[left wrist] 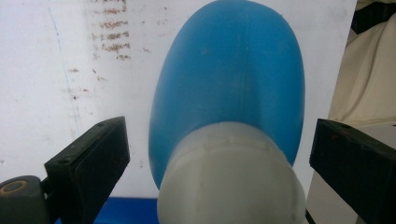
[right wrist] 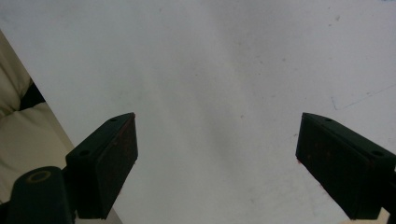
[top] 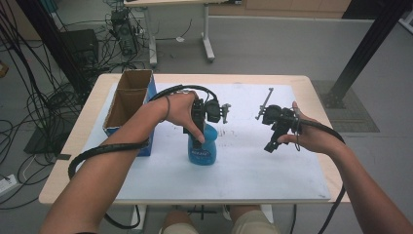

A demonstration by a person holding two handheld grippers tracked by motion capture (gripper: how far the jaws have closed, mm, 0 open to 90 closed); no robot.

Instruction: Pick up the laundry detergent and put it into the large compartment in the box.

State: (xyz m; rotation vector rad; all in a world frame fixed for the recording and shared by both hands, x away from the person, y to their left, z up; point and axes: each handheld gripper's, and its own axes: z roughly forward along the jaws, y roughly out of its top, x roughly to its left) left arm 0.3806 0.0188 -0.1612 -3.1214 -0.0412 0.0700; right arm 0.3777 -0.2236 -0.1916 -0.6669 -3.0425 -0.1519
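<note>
White surface (top: 272, 165) is carrying a cardboard box (top: 127, 100) at left and a blue bottle (top: 202, 148) standing upright near the middle. Left claw (top: 197, 132) is hovering right over the bottle's white cap (left wrist: 229, 177), jaws spread wide on both sides, not touching. Right claw (top: 272, 142) is hanging wide and empty, well apart over bare surface. To grip well: be centring on the neck, lowering straight, closing evenly so the bottle isn't tipping.
</note>
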